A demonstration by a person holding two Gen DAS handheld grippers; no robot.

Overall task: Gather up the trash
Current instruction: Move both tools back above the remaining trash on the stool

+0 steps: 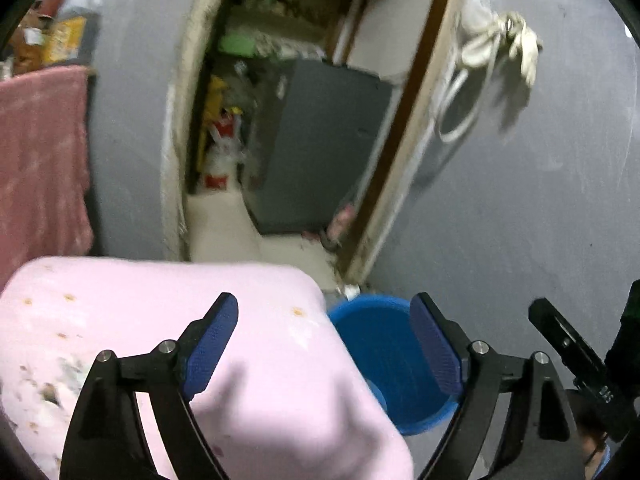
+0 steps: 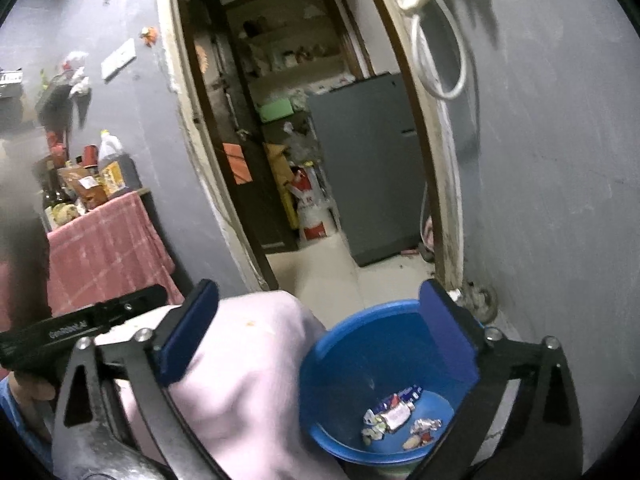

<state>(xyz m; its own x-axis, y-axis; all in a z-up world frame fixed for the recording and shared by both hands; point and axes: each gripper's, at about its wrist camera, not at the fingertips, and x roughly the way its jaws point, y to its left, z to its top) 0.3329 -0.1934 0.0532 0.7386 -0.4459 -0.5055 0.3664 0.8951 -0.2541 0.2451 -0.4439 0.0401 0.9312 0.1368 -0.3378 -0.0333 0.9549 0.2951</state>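
Wrappers in a blue bucket, both grippers spread above it.

Crumpled candy wrappers (image 2: 394, 420), shiny foil in white, red and blue, lie on the bottom of the round blue plastic bucket (image 2: 360, 360), at about 5 o'clock in the right wrist view. A soft pink cloth (image 2: 248, 360) covers the table at 7 o'clock, touching the bucket rim. The left gripper (image 1: 324, 344) and the right gripper (image 2: 320, 332) hold nothing, jaws wide, their blue ribbed pads (image 1: 212, 344) well apart.
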